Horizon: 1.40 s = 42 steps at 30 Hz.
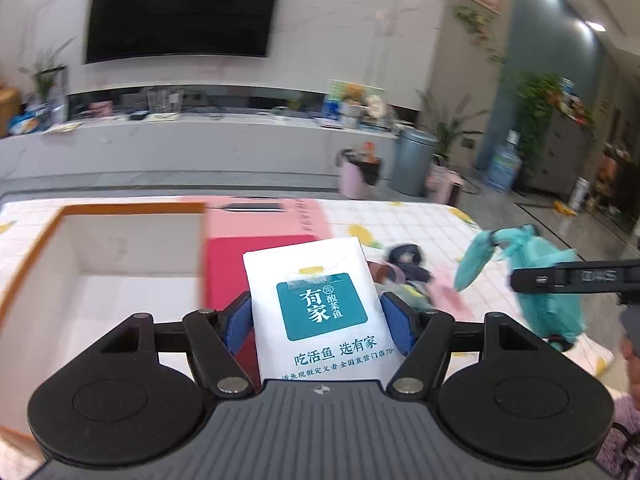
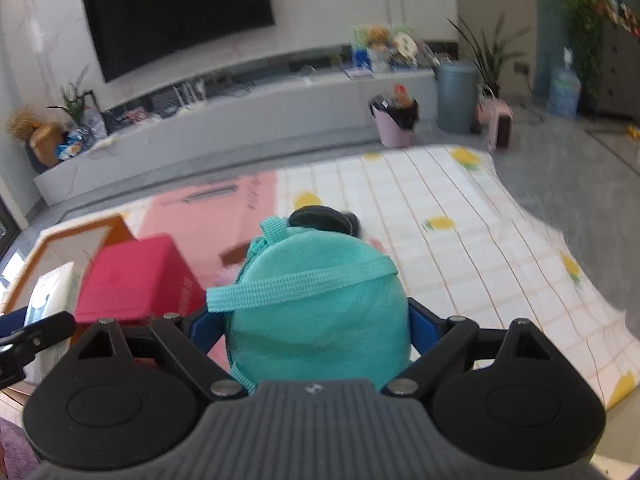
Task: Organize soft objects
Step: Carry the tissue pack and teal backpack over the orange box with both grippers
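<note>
My left gripper [image 1: 316, 326] is shut on a white tissue pack [image 1: 316, 300] with a teal label, its blue pads [image 1: 236, 324] pressing both sides; it hangs above the table beside an open white box with an orange rim [image 1: 120, 208]. My right gripper [image 2: 316, 328] is shut on a round teal pouch [image 2: 316, 312] with a strap across it. From the left wrist view that teal pouch [image 1: 552, 280] shows at the right, held in the other gripper. A dark soft item [image 1: 408, 264] lies on the cloth between them, also visible as dark soft item [image 2: 324, 218].
A red box [image 2: 132, 276] stands next to the orange-rimmed box [image 2: 116, 228]. A pink sheet [image 2: 208, 208] and a checked lemon-print cloth [image 2: 460, 248] cover the table. Beyond are the floor, a grey bin [image 2: 456, 96], a pink bucket [image 2: 394, 122] and a TV wall.
</note>
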{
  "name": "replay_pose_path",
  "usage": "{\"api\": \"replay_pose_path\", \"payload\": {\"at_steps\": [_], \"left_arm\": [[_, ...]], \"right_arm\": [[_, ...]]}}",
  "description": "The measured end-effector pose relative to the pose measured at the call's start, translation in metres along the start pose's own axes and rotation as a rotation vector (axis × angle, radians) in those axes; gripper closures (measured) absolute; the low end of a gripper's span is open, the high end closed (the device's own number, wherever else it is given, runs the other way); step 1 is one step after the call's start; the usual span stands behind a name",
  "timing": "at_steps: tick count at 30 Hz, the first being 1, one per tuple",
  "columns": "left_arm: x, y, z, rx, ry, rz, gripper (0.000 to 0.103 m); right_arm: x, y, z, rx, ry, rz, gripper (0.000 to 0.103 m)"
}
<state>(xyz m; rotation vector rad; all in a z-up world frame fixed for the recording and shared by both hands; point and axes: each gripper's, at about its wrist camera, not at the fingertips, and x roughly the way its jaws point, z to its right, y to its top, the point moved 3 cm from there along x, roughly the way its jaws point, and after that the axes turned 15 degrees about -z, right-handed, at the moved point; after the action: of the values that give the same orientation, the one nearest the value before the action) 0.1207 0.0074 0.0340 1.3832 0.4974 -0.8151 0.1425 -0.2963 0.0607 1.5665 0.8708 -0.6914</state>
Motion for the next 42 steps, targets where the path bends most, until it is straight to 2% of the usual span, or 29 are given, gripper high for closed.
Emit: {"api": "replay_pose_path", "payload": {"at_steps": [8, 13, 18, 21, 23, 29, 33, 36, 39, 42], "left_arm": [[-0.027, 0.009, -0.071, -0.123, 0.057, 0.045, 0.025], [-0.037, 0.007, -0.108, -0.208, 0.135, 0.069, 0.025], [-0.032, 0.007, -0.125, -0.202, 0.191, 0.066, 0.025], [-0.021, 0.007, -0.131, -0.193, 0.256, 0.072, 0.025], [-0.01, 0.008, -0.134, -0.173, 0.292, 0.045, 0.025], [0.018, 0.013, -0.135, -0.117, 0.328, -0.062, 0.025], [0.045, 0.005, -0.129, -0.039, 0.457, -0.161, 0.025], [0.062, 0.001, -0.133, -0.042, 0.462, -0.239, 0.025], [0.061, 0.001, -0.139, -0.068, 0.508, -0.255, 0.025], [0.062, -0.001, -0.143, -0.092, 0.51, -0.297, 0.024]], "right_arm": [[-0.049, 0.007, -0.079, -0.12, 0.09, 0.113, 0.014], [-0.07, 0.018, -0.135, -0.175, 0.181, 0.175, 0.014], [-0.075, 0.029, -0.199, -0.24, 0.254, 0.214, 0.013], [-0.064, 0.036, -0.236, -0.273, 0.286, 0.209, 0.013], [-0.053, 0.04, -0.257, -0.309, 0.286, 0.196, 0.013], [0.0, 0.044, -0.299, -0.397, 0.26, 0.111, 0.013], [0.026, 0.047, -0.298, -0.409, 0.208, 0.072, 0.013], [0.038, 0.05, -0.296, -0.413, 0.199, 0.045, 0.013], [0.046, 0.053, -0.291, -0.411, 0.187, 0.021, 0.013], [0.053, 0.054, -0.291, -0.423, 0.167, 0.0, 0.013]]}}
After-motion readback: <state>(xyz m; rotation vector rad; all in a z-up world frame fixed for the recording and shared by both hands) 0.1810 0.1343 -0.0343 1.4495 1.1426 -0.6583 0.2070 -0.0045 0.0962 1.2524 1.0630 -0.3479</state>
